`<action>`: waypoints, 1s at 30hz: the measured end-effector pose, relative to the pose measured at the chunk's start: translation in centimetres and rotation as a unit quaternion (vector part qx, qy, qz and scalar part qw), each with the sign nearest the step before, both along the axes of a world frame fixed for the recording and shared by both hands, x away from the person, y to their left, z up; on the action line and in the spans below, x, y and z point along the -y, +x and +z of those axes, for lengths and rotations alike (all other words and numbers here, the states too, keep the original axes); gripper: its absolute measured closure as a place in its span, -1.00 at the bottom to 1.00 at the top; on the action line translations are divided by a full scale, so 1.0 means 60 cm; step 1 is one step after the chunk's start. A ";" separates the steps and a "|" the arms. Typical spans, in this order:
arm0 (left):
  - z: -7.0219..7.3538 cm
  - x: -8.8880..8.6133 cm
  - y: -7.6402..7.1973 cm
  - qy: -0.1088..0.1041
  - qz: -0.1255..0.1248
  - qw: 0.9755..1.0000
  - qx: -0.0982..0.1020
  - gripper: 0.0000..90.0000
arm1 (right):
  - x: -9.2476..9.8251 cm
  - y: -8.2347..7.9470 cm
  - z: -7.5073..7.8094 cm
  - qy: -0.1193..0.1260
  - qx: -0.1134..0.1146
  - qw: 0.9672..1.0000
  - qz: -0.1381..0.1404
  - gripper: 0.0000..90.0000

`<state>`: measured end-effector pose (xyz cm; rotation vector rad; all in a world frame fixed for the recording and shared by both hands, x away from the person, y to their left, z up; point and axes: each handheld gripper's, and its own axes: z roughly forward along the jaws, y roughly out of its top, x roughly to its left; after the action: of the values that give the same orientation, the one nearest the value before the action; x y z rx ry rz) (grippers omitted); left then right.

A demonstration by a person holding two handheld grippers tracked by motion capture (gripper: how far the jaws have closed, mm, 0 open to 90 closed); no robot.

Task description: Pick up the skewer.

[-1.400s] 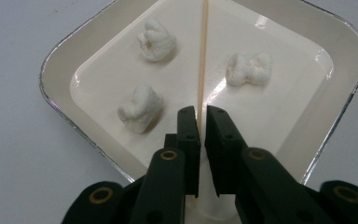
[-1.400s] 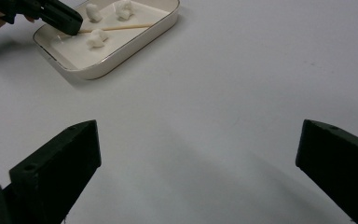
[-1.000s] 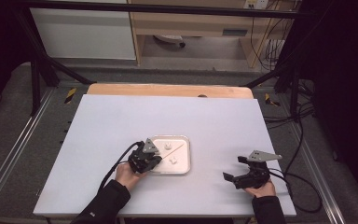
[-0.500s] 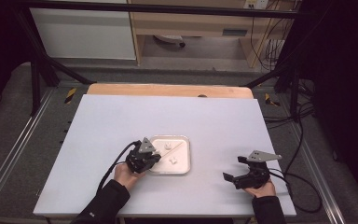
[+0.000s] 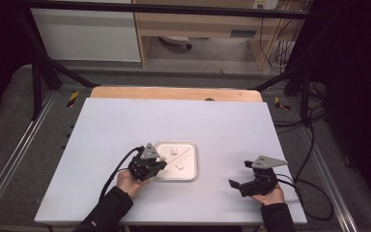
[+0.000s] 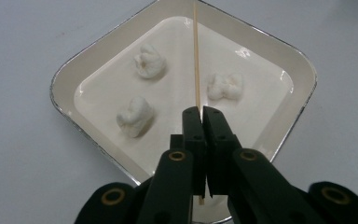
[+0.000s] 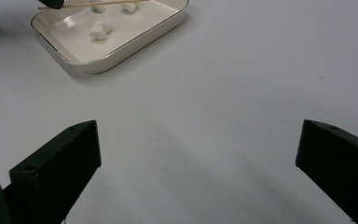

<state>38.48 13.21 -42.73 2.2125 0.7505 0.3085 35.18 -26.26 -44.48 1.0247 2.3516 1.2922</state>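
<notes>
Three marshmallow pcs (image 6: 147, 61) sit in tray (image 6: 303, 70): L gripper (image 6: 199, 112), jaws clamped on thin wooden skewer (image 6: 196, 60), long axis running 12 o'clock past two pcs at 10–11 and one at 1; R gripper (image 5: 246, 183) agape, well apart.

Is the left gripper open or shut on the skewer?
Shut on it: the left gripper has its jaws pressed together around the thin wooden skewer over the tray.
</notes>
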 end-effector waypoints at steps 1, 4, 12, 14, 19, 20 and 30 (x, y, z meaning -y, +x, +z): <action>0.000 0.000 0.000 0.000 0.000 1.000 0.000 0.97 | -0.002 -0.001 0.001 -0.003 0.002 1.000 0.002 -0.99; 0.002 0.001 -0.001 0.001 -0.001 1.000 -0.001 0.97 | -0.011 -0.002 0.004 -0.018 0.009 1.000 0.006 -0.99; 0.009 0.004 -0.006 0.000 -0.007 1.000 0.000 0.97 | -0.029 -0.005 0.011 -0.048 0.029 0.998 0.020 -0.99; 0.011 0.006 -0.008 -0.001 -0.010 1.000 0.000 0.97 | -0.036 -0.007 0.014 -0.058 0.038 0.997 0.026 -0.99; 0.016 0.013 -0.013 0.001 -0.018 1.000 0.003 0.97 | -0.046 -0.008 0.018 -0.076 0.046 0.996 0.033 -0.99; 0.017 0.014 -0.014 0.002 -0.020 1.000 0.003 0.97 | -0.046 -0.008 0.018 -0.076 0.046 0.996 0.033 -0.99; 0.029 0.028 -0.025 0.006 -0.038 0.999 0.008 0.97 | -0.065 -0.010 0.032 -0.109 0.072 0.990 0.046 -0.98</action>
<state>37.01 11.52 -40.99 2.2416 0.6566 0.2945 34.56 -22.36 -42.56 0.7394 2.3879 1.0705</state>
